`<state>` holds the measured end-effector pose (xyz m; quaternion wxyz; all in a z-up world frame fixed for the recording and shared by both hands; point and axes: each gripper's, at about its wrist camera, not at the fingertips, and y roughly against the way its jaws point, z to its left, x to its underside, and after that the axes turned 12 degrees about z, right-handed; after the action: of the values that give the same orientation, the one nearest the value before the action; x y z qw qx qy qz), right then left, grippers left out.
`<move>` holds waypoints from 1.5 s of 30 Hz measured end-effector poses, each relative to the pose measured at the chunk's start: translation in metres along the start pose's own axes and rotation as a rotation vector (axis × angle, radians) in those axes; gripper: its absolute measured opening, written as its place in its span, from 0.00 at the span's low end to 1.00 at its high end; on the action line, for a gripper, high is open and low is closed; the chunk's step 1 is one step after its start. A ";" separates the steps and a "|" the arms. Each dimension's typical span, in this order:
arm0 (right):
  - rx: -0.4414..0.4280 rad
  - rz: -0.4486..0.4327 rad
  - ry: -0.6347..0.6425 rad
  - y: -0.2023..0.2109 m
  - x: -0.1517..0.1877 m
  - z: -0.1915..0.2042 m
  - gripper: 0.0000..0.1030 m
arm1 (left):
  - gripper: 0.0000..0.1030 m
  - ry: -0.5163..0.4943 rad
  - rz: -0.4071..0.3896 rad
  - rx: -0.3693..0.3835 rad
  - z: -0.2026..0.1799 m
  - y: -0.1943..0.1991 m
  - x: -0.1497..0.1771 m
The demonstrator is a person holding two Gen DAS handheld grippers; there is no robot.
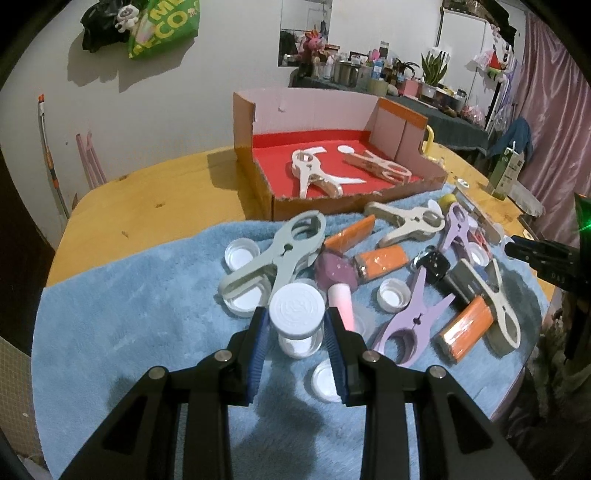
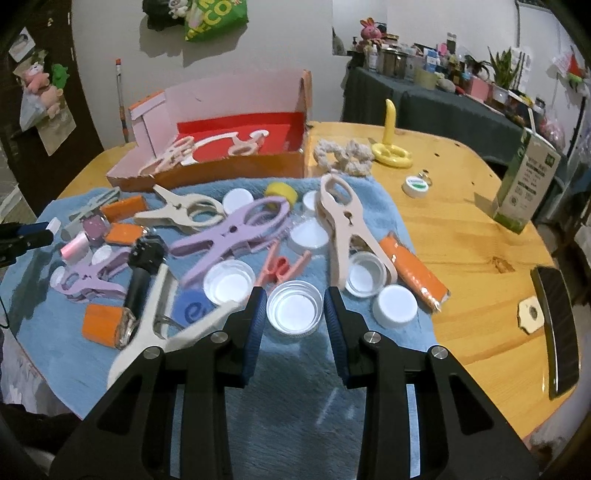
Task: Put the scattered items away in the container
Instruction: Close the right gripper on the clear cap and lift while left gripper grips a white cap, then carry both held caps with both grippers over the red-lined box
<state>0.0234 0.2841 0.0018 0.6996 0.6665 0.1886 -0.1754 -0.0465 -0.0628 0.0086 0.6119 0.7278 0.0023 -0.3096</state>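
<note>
**Blue pads bracket a jar and a lid, box waiting behind**

Blue ribbed pads of the left gripper (image 1: pixel 295 325) stand spread either side of a small clear jar with a white embossed cap (image 1: pixel 297 308); whether they touch its sides I cannot tell, and it looks like the grasp is about to close. The right gripper (image 2: pixel 295 306) is likewise spread, bracketing an upturned white lid (image 2: pixel 294 307) that sits on the blue towel (image 2: pixel 369 369). Both seem lined up so each pick is one squeeze away.

Beyond the fingers, the towel carries the scattered clutter: a grey-green peg (image 1: pixel 273 254), lilac pegs (image 1: pixel 413 317), orange packets (image 1: pixel 467 328), a pink tube (image 1: pixel 341 304), more white lids. The towel likely keeps round caps from rolling.

Farther back, the cardboard box (image 1: pixel 258 177) with a red floor sits at the towel's far edge, its low front wall facing the pile, so drops are short. Two pale pegs already lie inside.

Readable writing is scarce: a green carton (image 2: pixel 530 179) has print too small to read, and a green bag (image 1: pixel 166 26) on the wall shows large partial letters, roughly "ECO".
</note>
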 end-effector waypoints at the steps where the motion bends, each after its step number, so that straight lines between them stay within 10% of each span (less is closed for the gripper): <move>1: -0.001 -0.003 0.007 0.001 -0.002 0.002 0.30 | 0.32 -0.001 -0.005 0.000 -0.001 0.001 -0.001; 25: -0.062 -0.093 0.150 0.027 -0.092 0.039 0.30 | 0.32 -0.035 -0.070 0.025 -0.053 0.015 -0.080; 45: -0.055 0.012 0.171 -0.041 -0.179 0.039 0.30 | 0.32 -0.027 0.061 0.029 -0.066 -0.065 -0.175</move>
<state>-0.1514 0.2418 0.0571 0.6999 0.6608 0.2484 -0.1086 -0.1830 0.0781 0.0337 0.6106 0.7319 -0.0327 -0.3007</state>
